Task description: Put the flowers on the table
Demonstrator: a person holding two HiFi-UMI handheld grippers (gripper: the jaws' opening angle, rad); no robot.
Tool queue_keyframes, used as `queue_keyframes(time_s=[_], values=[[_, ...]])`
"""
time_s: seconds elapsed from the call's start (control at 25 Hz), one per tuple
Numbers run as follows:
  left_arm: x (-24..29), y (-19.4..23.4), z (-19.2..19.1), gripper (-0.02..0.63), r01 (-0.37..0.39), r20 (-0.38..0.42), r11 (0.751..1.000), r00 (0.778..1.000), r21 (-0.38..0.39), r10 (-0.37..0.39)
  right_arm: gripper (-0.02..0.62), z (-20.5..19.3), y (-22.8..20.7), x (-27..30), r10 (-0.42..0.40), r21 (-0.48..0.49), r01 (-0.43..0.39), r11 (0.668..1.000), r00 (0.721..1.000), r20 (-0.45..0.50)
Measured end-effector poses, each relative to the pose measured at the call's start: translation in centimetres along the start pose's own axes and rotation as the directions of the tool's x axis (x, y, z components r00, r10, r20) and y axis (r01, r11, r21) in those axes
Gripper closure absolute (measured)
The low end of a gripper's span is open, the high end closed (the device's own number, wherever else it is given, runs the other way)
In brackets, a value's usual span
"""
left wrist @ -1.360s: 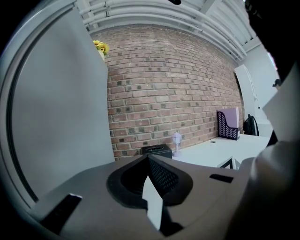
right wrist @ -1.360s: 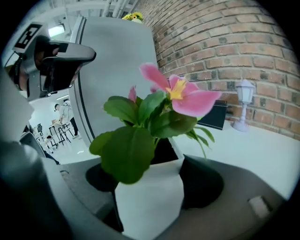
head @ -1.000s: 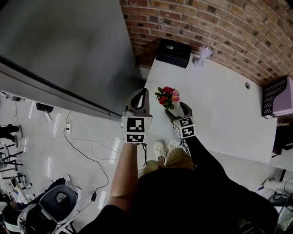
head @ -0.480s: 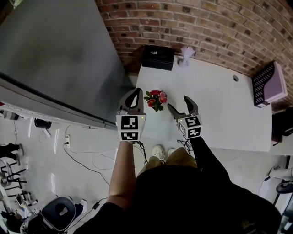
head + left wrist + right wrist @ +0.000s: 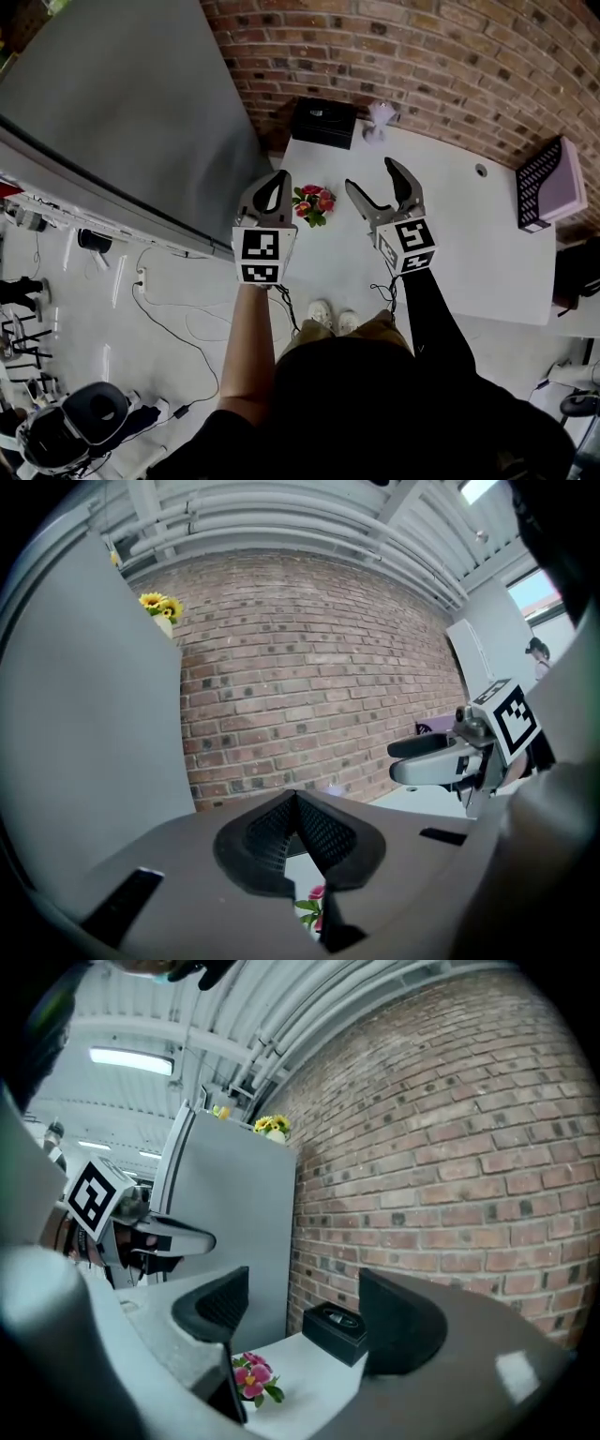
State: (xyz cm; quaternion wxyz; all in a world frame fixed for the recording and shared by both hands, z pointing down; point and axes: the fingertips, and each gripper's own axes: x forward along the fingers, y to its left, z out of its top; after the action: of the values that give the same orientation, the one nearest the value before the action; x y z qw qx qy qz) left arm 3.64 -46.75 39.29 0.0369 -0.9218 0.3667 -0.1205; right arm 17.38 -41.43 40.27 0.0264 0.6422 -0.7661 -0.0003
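At the white table [image 5: 450,225], I am holding my right gripper [image 5: 370,175] wide open, left gripper [image 5: 277,178] closed, both empty, best avoiding the pink-and-red flower bunch [image 5: 312,203].

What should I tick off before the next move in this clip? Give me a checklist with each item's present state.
1. Flowers on the table: ok. They rest on the white top, near its left edge.
2. Flowers free of both grippers: ok. Neither one touches them.
3. Right gripper empty: ok. Its jaws are apart with nothing between them.
4. Left gripper empty: ok. Its jaws are together and hold nothing.
5. Flowers standing steady: cannot tell. They are too small to judge.
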Motion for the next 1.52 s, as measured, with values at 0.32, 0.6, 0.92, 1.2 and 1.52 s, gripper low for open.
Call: queue_keyframes(time_s=[0.32,0.6,0.92,1.2,1.52], values=[[-1.7,-2.7,1.0,0.598,-0.064,0.015,0.997,0.998,-0.037,0.065,0.233,0.4,-0.2,-3.2,0.062,-0.018,-0.062,0.998,0.998,0.030],[-3.8,-4.9,0.3,0.597,-0.111,0.009,0.993,0.994,-0.030,0.111,0.236,0.6,-0.5,-5.5,0.090,-0.043,-0.087,0.995,0.994,0.060],[-5.3,-6.0,0.8,0.598,-0.133,0.018,0.991,0.991,-0.014,0.134,0.595,1.6,0.5,-7.7,0.113,-0.080,-0.107,0.991,0.990,0.086],[-5.0,-6.5,1.0,0.597,-0.131,0.017,0.991,0.991,-0.005,0.131,0.595,1.8,-0.5,-8.3,0.086,-0.099,-0.077,0.992,0.993,0.087],[-4.6,-7.0,0.7,0.598,-0.134,0.015,0.991,0.991,-0.010,0.135,0.595,1.5,-1.2,-8.4,0.085,-0.109,-0.076,0.991,0.993,0.082]])
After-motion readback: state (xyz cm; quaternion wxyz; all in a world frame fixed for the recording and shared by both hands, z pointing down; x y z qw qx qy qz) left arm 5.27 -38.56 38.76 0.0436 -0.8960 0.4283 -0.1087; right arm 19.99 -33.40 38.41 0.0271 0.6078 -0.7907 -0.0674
